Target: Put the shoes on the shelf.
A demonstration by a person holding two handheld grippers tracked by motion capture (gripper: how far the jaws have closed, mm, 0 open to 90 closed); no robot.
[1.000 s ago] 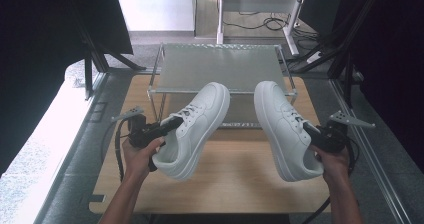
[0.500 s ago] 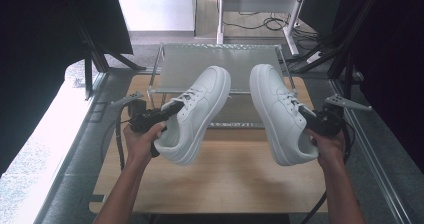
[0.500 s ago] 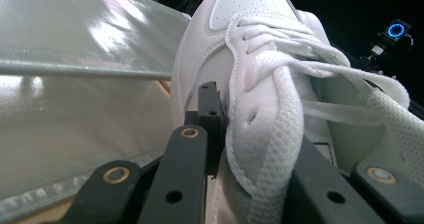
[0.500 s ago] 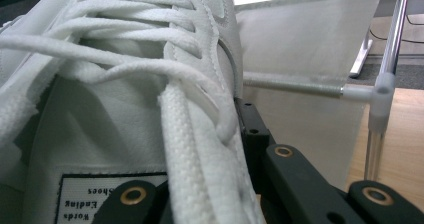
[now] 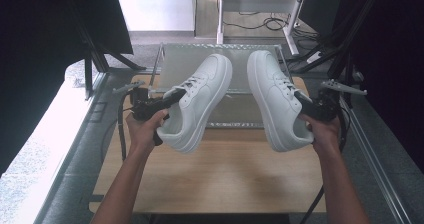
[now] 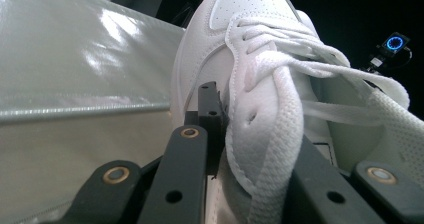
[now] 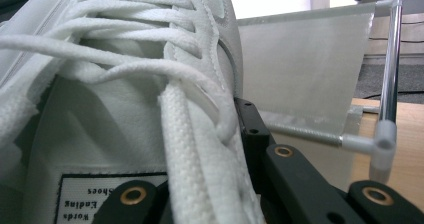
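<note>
Wooden worktop (image 5: 220,174) w/ a glossy rack (image 5: 220,64) at the back. Both white sneakers up in the air over it. Could slip, prob bc each grip is just a thin collar pinch. Left gripper (image 5: 170,100) fingers clamped on left shoe (image 5: 200,101) collar, right gripper (image 5: 306,104) fingers clamped on right shoe (image 5: 272,99), barely any gap.

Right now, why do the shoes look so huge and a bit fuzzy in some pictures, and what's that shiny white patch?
In the left gripper view the left shoe sits right at the lens, so its lace blurs and the rack cover glares. In the right gripper view the right shoe looks soft too. In the high view both stay sharp; the edges fall dark.
</note>
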